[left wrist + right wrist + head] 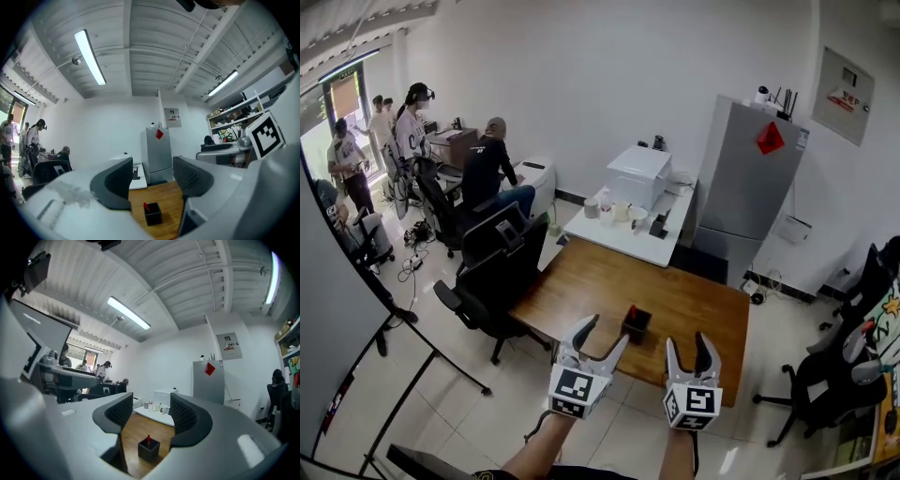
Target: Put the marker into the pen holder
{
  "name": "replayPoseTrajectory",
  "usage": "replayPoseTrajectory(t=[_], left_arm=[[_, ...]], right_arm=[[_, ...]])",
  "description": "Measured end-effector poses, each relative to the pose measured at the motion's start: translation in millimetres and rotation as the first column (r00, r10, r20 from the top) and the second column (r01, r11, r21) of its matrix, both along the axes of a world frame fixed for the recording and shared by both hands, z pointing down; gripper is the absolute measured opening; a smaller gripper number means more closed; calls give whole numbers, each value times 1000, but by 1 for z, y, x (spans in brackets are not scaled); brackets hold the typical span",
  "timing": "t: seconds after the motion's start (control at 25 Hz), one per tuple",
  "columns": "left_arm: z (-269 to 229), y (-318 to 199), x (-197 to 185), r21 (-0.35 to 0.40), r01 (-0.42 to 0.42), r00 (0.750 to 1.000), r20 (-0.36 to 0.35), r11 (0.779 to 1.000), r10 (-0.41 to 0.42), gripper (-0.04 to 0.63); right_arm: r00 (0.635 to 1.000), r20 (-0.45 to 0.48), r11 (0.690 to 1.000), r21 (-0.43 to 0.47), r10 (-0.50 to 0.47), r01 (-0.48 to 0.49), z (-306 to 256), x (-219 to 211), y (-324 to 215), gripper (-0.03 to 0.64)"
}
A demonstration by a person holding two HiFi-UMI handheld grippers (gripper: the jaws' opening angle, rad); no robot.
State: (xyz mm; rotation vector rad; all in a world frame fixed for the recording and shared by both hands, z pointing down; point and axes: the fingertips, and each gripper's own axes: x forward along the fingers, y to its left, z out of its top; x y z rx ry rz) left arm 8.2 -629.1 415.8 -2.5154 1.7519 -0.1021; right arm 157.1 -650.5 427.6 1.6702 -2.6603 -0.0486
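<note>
A black square pen holder (636,324) stands on the wooden table (581,281) near its front edge, with a red marker (631,310) upright inside it. The holder (153,213) and marker (146,206) also show low between the jaws in the left gripper view, and the holder (148,449) with the marker (148,440) in the right gripper view. My left gripper (602,337) hovers open just left of the holder, nothing between its fingers. My right gripper (692,351) hovers open to the holder's right, also empty.
A white table (628,234) with cups and a white box adjoins the wooden one at the back. A grey cabinet (741,178) stands at the back right. Black office chairs (492,267) sit to the left; people work at desks at the far left. A tripod leg (422,342) crosses the floor.
</note>
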Motion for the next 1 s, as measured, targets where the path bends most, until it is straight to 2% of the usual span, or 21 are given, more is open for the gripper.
replayPoseTrajectory(t=[0.24, 0.56, 0.84, 1.0], left_arm=[[3, 2, -44, -8, 23, 1000, -6, 1000, -23, 259], [-2, -6, -85, -8, 14, 1000, -7, 1000, -14, 255], [4, -13, -101, -12, -1, 1000, -20, 1000, 1, 255], [4, -31, -97, 17, -51, 999, -7, 999, 51, 245]], right_arm=[[1000, 5, 997, -72, 20, -20, 14, -39, -1, 245], [1000, 7, 997, -69, 18, -17, 10, -81, -9, 245], [999, -16, 997, -71, 40, -41, 10, -91, -13, 245], [995, 7, 994, -49, 101, -101, -1, -77, -19, 245]])
